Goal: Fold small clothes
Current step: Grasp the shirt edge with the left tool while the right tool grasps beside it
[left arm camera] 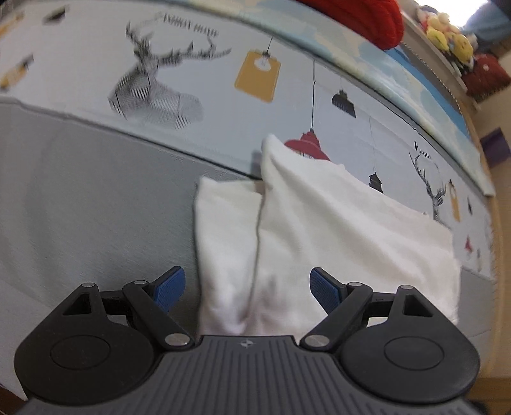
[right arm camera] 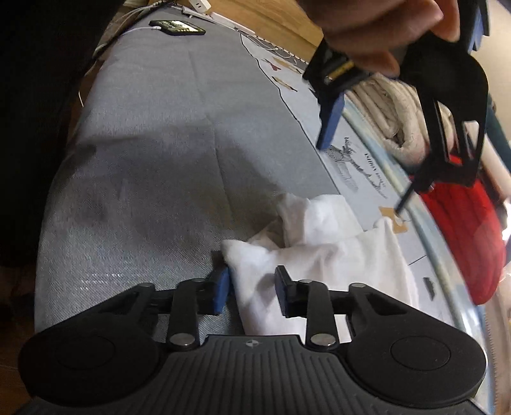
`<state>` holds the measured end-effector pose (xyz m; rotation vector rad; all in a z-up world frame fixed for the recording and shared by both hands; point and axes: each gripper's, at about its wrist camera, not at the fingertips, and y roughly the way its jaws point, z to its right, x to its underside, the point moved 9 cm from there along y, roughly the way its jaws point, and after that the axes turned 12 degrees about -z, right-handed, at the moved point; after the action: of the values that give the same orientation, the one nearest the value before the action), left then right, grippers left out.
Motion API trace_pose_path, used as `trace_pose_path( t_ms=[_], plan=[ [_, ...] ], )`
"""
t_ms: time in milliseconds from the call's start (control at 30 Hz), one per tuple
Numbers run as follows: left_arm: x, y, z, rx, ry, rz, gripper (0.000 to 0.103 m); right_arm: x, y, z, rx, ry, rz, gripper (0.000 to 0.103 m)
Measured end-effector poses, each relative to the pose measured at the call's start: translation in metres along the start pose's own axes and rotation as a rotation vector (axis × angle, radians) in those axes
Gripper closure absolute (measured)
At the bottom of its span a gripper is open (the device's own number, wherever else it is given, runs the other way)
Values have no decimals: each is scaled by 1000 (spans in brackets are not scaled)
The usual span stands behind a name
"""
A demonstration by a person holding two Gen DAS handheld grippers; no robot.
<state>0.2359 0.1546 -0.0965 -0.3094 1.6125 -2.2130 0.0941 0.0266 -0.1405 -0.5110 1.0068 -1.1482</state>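
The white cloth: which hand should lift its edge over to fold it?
Probably the right. The right gripper is already shut on the white cloth at its near corner. The left gripper hangs open above it, gripping nothing.

grey bed (right arm camera: 153, 134), white garment (right arm camera: 335, 249), phone (right arm camera: 177, 27)

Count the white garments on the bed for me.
1. A single white garment lies on the grey bedspread, its near corner between the right gripper pads. Another piece could be hidden under its folds.
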Motion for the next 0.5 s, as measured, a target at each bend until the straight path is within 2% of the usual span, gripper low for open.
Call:
trace_pose_path(
  t_ms=[33,67,100,133,200,333,500],
  plan=[
    [-3,4,0,17,-16,-11,13,-2,-1,2,-24,20,3,97],
    [-7,8,-1,35,-33,-22,11,-4,-4,6,-31,50,13,98],
    [-10,13,-2,38,-49,-31,4,-7,-8,12,-39,81,25,98],
    [-15,17,-6,29,-68,-41,1,-10,-14,19,-47,115,40,98],
    [-25,26,-10,30,-91,-61,1,-15,-28,36,-44,171,71,98],
    [-38,45,-13,122,-131,-126,1,-16,-50,61,-41,251,112,98],
    [-48,69,-10,166,-143,-188,1,-6,-63,72,-75,332,129,98]
  ],
)
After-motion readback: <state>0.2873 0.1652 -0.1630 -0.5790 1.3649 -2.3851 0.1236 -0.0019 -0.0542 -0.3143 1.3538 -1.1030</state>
